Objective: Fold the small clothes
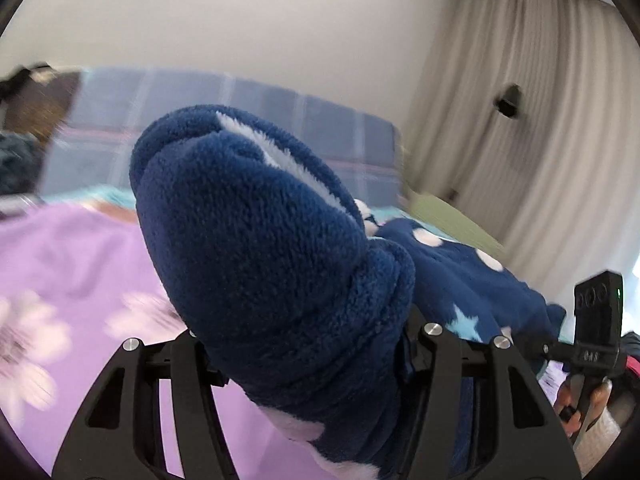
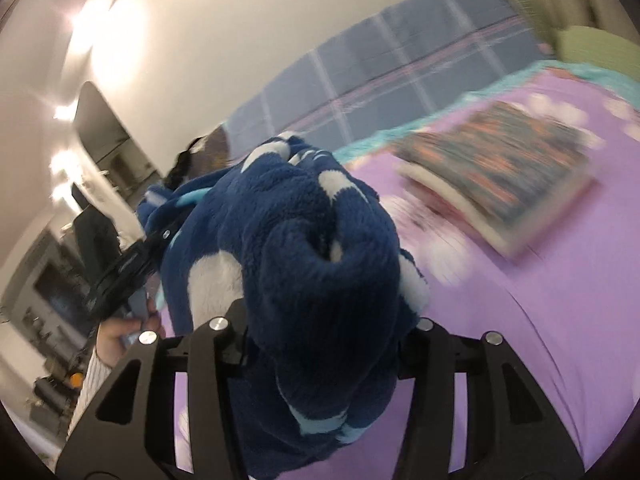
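Fluffy dark-blue fleece clothing with white spots (image 1: 256,248) is held up above the purple flowered bed cover (image 1: 72,264), likely so it can be spread for folding. One bunch is squeezed in the left gripper (image 1: 308,344), another in the right gripper (image 2: 320,320).

Bunched navy fleece garment (image 1: 256,248) with white dots, raised above purple bedspread (image 1: 68,256)
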`<state>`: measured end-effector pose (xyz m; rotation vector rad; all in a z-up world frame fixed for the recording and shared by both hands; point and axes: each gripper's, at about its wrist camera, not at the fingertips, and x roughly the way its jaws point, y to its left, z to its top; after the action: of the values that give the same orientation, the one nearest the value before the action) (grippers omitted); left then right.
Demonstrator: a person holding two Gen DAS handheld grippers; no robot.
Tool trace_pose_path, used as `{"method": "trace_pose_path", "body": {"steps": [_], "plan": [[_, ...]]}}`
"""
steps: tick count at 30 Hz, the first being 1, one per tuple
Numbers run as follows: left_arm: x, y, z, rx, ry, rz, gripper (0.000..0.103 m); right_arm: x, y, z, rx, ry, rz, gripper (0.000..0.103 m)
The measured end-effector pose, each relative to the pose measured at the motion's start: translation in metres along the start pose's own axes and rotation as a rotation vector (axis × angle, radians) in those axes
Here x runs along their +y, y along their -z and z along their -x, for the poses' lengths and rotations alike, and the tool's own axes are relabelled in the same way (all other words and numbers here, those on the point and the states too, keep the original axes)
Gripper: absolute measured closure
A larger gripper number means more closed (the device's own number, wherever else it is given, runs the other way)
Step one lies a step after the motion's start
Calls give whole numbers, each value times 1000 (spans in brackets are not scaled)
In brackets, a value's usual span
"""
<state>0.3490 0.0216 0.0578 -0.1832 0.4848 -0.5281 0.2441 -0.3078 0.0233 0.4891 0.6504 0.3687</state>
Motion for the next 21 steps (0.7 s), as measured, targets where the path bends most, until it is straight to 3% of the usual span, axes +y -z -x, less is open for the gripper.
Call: {"method": "trace_pose_path", "body": {"steps": [4, 11, 14, 15, 18, 20, 21], "plan": [[45, -36, -4, -44, -115, 23, 44, 26, -67, -89, 39, -40, 35, 55], [124, -51, -50, -50, -287, 34, 44, 54, -113, -217, 62, -12, 108, 57], [162, -32, -68, -44, -311, 74, 42, 51, -112, -268, 55, 20, 129, 55], [172, -23, -77, -27, -326, 100, 37, 44, -109, -284, 65, 37, 120, 54], [206, 28, -115, 128, -482, 167, 26, 16, -82, -330, 139, 185, 93, 35], [210, 52, -131, 187, -510, 175, 24, -5, -55, -349, 200, 332, 108, 32], [211, 55, -132, 201, -500, 193, 16, -14, -46, -352, 220, 353, 89, 32]]}}
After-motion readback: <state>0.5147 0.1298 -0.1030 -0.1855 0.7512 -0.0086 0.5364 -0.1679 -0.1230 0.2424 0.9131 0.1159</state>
